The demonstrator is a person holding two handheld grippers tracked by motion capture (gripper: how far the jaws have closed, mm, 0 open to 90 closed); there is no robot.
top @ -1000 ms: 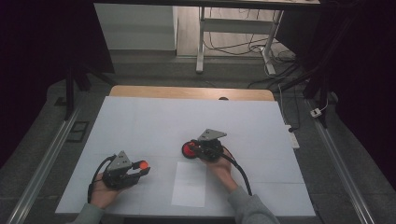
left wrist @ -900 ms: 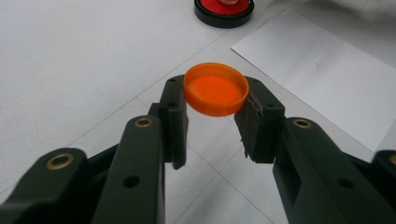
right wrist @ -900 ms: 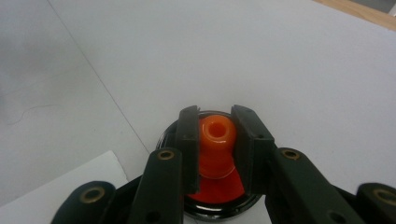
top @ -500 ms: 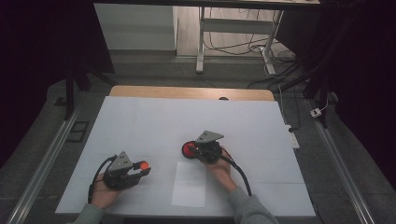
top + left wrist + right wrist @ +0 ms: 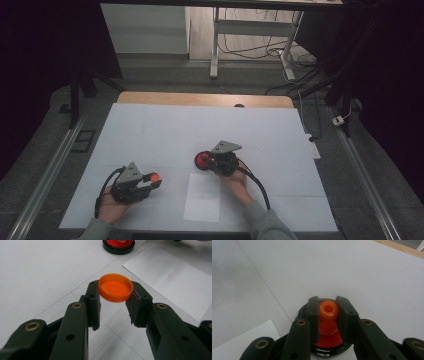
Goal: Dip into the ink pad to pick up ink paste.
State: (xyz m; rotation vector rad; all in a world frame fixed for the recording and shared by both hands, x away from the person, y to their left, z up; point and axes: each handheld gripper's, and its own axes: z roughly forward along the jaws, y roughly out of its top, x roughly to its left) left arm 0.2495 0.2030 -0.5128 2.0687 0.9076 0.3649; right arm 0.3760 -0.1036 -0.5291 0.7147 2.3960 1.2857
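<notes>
Right gripper view: a shallow round black dish with a red inside (image 5: 329,346) sits on the white surface (image 5: 374,277), and an orange plastic knob with a hole in its top (image 5: 327,311) stands upright in it. The right gripper (image 5: 327,312) has its jaws drawn narrow onto that knob, one pad pressed to each side. The dish's near rim is cut off by the bottom edge, and the jaws hide its flanks; whether the knob is fixed to the dish I cannot tell.

Left gripper view: the left gripper (image 5: 115,296) clamps a small round orange plastic cap (image 5: 115,288) by its rim, open side up, empty, held clear above the surface. The dish lies far ahead, cut by the top edge. A white paper sheet (image 5: 172,277) lies flat at right.

High view: left gripper near-left (image 5: 145,182) with the cap at its tip; right gripper (image 5: 209,161) at centre on the dish. The sheet lies on the near part of the surface, between the two hands. Cap and dish are well apart.
</notes>
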